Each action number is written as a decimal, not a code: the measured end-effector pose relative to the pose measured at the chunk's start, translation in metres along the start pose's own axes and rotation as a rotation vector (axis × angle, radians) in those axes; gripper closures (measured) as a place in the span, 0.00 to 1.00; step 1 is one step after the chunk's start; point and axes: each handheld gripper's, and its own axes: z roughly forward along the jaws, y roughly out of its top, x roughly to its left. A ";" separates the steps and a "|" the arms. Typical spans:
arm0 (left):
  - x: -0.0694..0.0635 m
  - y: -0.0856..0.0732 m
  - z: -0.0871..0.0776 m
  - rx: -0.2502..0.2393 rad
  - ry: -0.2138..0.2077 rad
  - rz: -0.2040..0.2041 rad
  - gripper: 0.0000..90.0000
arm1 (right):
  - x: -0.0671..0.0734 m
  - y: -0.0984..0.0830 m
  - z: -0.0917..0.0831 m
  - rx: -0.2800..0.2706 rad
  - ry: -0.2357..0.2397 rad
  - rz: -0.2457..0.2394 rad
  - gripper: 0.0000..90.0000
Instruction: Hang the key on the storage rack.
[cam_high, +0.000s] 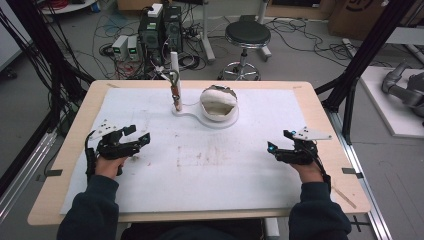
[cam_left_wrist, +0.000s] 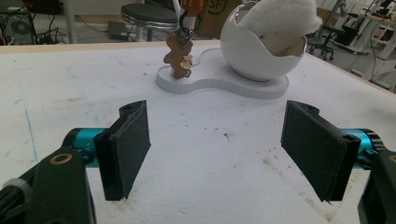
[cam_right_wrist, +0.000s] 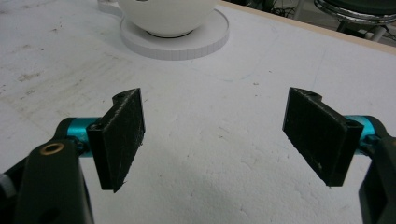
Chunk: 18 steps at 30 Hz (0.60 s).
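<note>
- Resting on the white mat (cam_high: 150, 180) at the left side of the table, the left gripper (cam_high: 134, 137) has its jaws wide apart, with nothing between them; in the left gripper view the two black pads (cam_left_wrist: 125, 148) stand far from each other over bare mat.
- The right gripper (cam_high: 281, 145) is at the right side of the mat, well apart from the left one. Its jaws are also spread wide and hold nothing.
- At the far middle of the mat lies a flat white base (cam_high: 190, 114) with two rounded ends.
- On the bigger end sits a white egg-shaped shell (cam_high: 218, 102) with a broken-looking opening; in the left gripper view something white and soft (cam_left_wrist: 280, 18) fills it.
- On the smaller end stands a thin post (cam_high: 175, 65), and a small brown figure (cam_left_wrist: 179, 56) hangs from it, just above the base.
- Both grippers are well apart from the base and touch none of these things.
- Behind the table, on the floor, are a round black stool (cam_high: 247, 36) and many cables (cam_high: 120, 30).
</note>
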 end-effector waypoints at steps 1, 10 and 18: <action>0.000 0.000 0.000 0.000 0.000 0.002 0.26 | 0.000 0.000 0.000 0.000 -0.001 0.000 0.24; -0.003 0.000 0.000 -0.001 -0.007 0.004 0.26 | -0.001 0.000 -0.003 -0.015 -0.017 0.007 0.24; -0.003 0.000 0.001 -0.002 -0.014 0.004 0.26 | -0.001 0.000 -0.004 -0.015 -0.020 0.011 0.24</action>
